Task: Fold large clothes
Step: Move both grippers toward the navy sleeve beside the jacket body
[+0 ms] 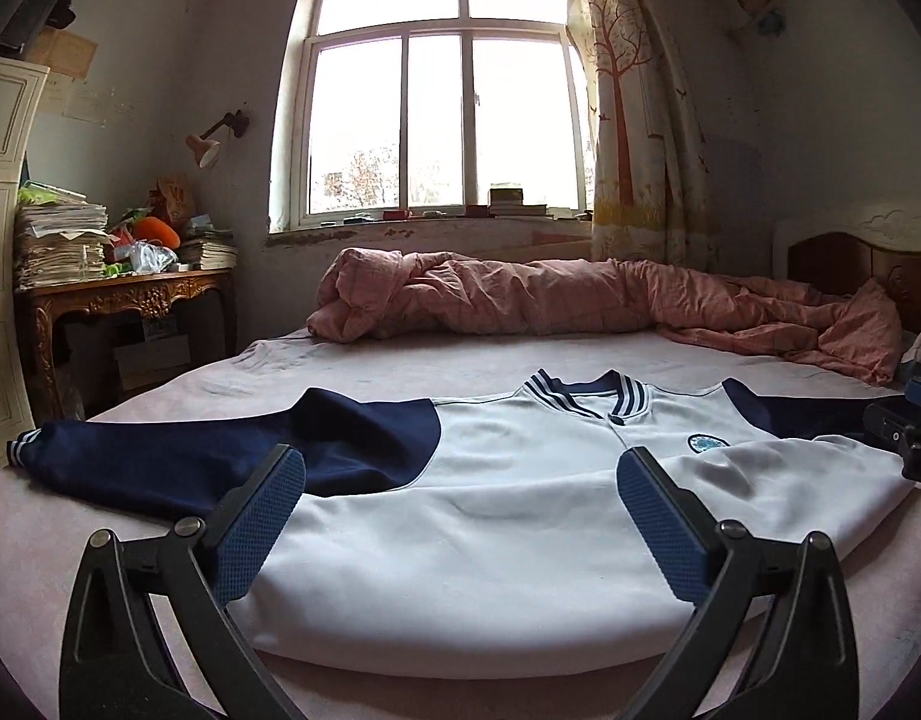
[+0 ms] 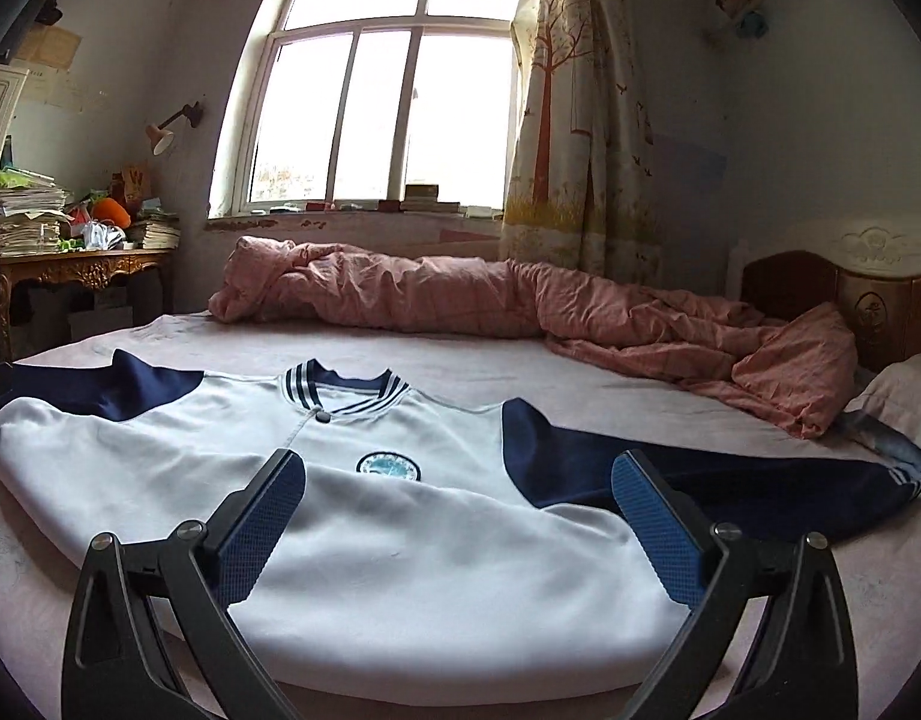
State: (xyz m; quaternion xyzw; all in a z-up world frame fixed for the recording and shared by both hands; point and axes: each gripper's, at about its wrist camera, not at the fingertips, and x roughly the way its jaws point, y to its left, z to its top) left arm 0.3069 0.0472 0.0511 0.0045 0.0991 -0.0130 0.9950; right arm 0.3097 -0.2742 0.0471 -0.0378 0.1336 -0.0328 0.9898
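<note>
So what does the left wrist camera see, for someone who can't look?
A white jacket with navy sleeves lies flat on a pale pink bed, front up. The open left gripper hovers above it, empty. Behind: a crumpled pink quilt and bright window.

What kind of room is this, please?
Most likely a bedroom in a home. A jacket lies spread on a wide bed, a crumpled pink quilt sits under the curtained window, and a wooden headboard stands at one end.
</note>
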